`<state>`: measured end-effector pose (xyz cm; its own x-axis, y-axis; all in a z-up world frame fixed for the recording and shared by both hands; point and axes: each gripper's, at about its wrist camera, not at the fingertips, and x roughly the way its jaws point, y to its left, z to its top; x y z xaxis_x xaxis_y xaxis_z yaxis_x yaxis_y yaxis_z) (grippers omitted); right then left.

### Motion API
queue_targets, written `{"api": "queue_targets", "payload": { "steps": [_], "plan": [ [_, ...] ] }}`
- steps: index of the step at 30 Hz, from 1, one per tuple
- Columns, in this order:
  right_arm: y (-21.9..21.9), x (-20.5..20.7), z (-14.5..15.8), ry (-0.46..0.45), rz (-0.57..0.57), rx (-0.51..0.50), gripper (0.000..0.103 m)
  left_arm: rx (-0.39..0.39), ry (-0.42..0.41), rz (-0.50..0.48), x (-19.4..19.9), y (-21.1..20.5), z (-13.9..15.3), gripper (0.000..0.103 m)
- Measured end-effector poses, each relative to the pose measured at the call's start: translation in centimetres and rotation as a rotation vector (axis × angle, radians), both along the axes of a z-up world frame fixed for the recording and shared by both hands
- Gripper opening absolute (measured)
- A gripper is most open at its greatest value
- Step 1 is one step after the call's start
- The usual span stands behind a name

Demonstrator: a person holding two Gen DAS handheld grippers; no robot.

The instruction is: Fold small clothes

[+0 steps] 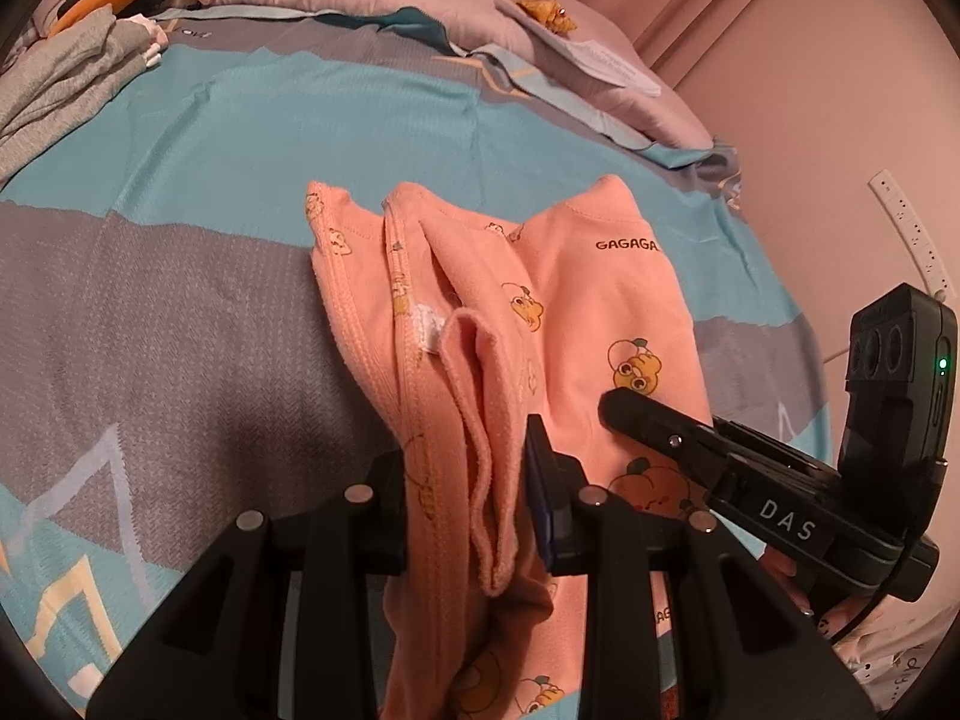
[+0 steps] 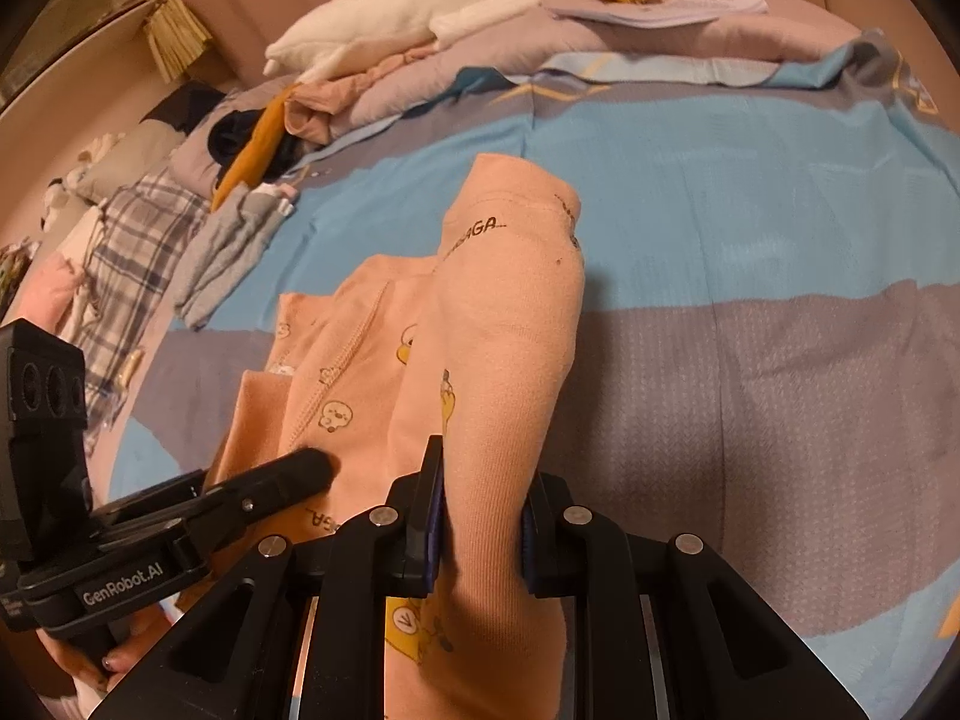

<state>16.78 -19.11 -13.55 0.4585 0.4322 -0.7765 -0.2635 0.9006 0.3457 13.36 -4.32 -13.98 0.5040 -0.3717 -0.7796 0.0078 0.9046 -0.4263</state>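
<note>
Both grippers, left gripper (image 1: 465,480) and right gripper (image 2: 480,516), clamp the pink garment's (image 1: 576,312) near edge in narrowed jaws; its long axis runs away across the bed (image 1: 210,138).

"GAGAGA" is printed on the pink garment (image 1: 600,300); "DAS" on the right gripper (image 1: 612,414); "GenRobot.AI" on the left gripper (image 2: 312,468).

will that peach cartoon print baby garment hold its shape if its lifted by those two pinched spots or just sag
The peach cartoon-print knit garment will probably sag: it already drapes in soft folds from the left gripper and the right gripper. It looks thin, so likely light. The ribbed knit seems unlikely to slip.
</note>
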Motion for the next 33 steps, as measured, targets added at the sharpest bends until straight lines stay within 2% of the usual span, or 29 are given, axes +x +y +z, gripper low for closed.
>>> {"api": "queue_targets", "payload": {
  "steps": [9,13,18,25,29,31,33],
  "plan": [
    [-0.3,0.4,-1.3,0.034,-0.028,-0.028,0.021,0.033,0.045,0.015,0.5,0.1,-1.3,0.031],
    [-0.4,0.4,-1.7,0.042,-0.044,-0.043,0.022,0.048,0.061,0.023,0.6,0.2,-1.7,0.037],
    [-0.4,0.0,-1.8,0.035,-0.069,-0.074,0.03,0.08,0.049,0.012,0.2,-0.1,-1.7,0.043],
    [-1.5,-0.7,-1.5,0.033,-0.113,-0.087,0.042,0.081,0.041,0.022,-0.9,0.3,-1.2,0.056],
    [-1.9,-1.6,-0.6,0.0,-0.134,-0.116,0.047,0.085,0.003,0.036,-1.9,0.7,0.0,0.074],
    [-1.8,-1.9,0.1,-0.029,-0.148,-0.133,0.058,0.096,-0.019,0.042,-2.5,0.9,0.9,0.082],
    [-1.9,-2.4,0.9,-0.057,-0.156,-0.134,0.063,0.101,-0.041,0.051,-2.9,1.2,1.7,0.086]
  ]
}}
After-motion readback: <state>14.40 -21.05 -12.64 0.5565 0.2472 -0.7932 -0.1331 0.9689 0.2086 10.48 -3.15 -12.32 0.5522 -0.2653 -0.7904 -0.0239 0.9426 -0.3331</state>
